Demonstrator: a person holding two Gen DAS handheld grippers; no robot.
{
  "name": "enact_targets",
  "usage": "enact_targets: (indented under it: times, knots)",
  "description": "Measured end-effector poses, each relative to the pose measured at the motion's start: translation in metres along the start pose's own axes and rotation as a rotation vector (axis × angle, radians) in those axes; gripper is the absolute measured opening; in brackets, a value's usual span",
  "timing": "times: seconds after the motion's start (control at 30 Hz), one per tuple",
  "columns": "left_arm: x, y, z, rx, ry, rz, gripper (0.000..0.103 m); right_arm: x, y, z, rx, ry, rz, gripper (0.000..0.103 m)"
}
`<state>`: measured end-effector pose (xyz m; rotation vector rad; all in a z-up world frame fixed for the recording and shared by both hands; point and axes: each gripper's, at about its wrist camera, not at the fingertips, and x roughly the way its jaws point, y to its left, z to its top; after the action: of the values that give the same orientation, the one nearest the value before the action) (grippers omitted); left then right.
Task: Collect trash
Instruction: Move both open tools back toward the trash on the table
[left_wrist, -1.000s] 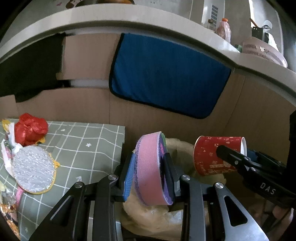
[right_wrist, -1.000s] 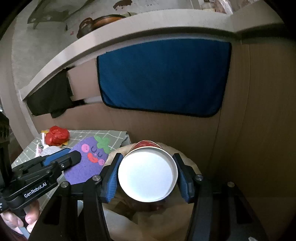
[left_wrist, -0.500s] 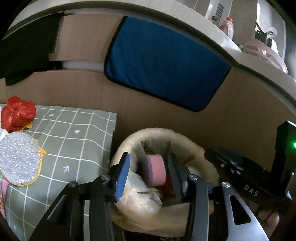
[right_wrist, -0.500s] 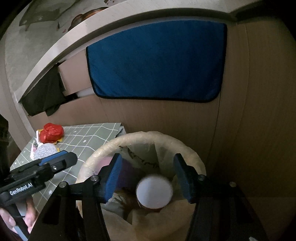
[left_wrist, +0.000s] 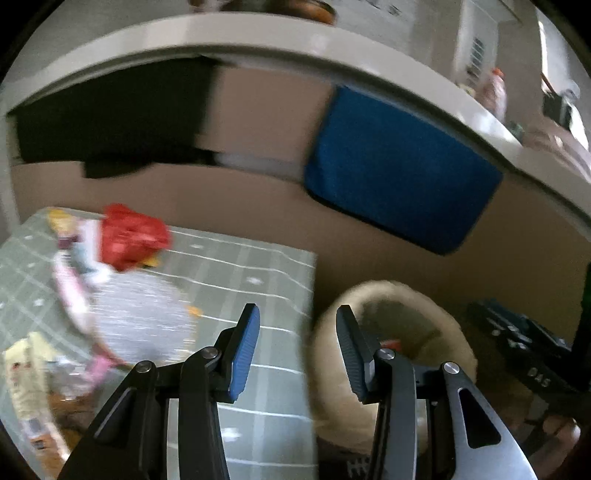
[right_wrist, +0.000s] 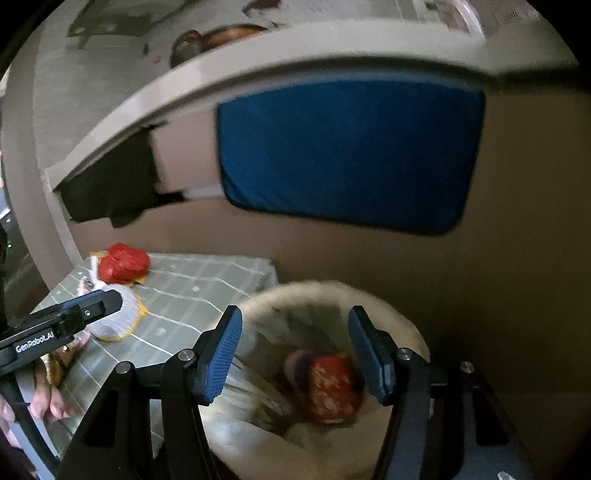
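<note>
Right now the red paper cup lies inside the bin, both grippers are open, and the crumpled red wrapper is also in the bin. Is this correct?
Not quite. The crumpled red wrapper is not in the bin; the right wrist view shows it on the checked green mat. The rest holds: the red paper cup lies inside the bin, and the left gripper and right gripper are open.

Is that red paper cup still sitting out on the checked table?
No: in the right wrist view the red paper cup lies inside the lined trash bin, beside the checked table.
</note>
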<state>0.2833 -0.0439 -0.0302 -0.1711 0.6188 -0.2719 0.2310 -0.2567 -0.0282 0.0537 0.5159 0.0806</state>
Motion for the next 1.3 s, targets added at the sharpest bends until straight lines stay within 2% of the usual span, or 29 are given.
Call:
enact_targets:
  times: [0.13, 0.23, 0.33, 0.5, 0.63, 0.87, 1.03, 1.23, 1.3]
  knots:
    - [-0.033, 0.042, 0.008, -0.046, -0.055, 0.099, 0.044, -0.008, 0.038, 0.014, -0.065, -0.042, 0.001, 0.058]
    - [-0.057, 0.079, 0.013, -0.092, -0.098, 0.177, 0.044, -0.007, 0.067, 0.024, -0.093, -0.059, 0.053, 0.058]
    - [-0.077, 0.119, 0.015, -0.155, -0.131, 0.229, 0.045, 0.003, 0.094, 0.032, -0.103, -0.042, 0.140, 0.058]
    - [-0.084, 0.175, 0.018, -0.231, -0.135, 0.261, 0.047, 0.029, 0.127, 0.036, -0.121, -0.010, 0.218, 0.058]
    - [-0.061, 0.221, 0.023, -0.300, -0.109, 0.250, 0.049, 0.052, 0.144, 0.034, -0.141, 0.022, 0.262, 0.058]
    - [-0.002, 0.296, 0.040, -0.432, -0.116, 0.279, 0.049, 0.092, 0.157, 0.041, -0.122, 0.015, 0.272, 0.058]
    - [0.045, 0.339, 0.056, -0.505, -0.068, 0.276, 0.049, 0.124, 0.166, 0.053, -0.119, 0.028, 0.278, 0.058]
    - [0.107, 0.365, 0.078, -0.510, 0.013, 0.398, 0.049, 0.152, 0.172, 0.054, -0.128, 0.080, 0.284, 0.057]
    - [0.121, 0.370, 0.083, -0.527, 0.037, 0.412, 0.049, 0.158, 0.173, 0.050, -0.146, 0.094, 0.265, 0.057]
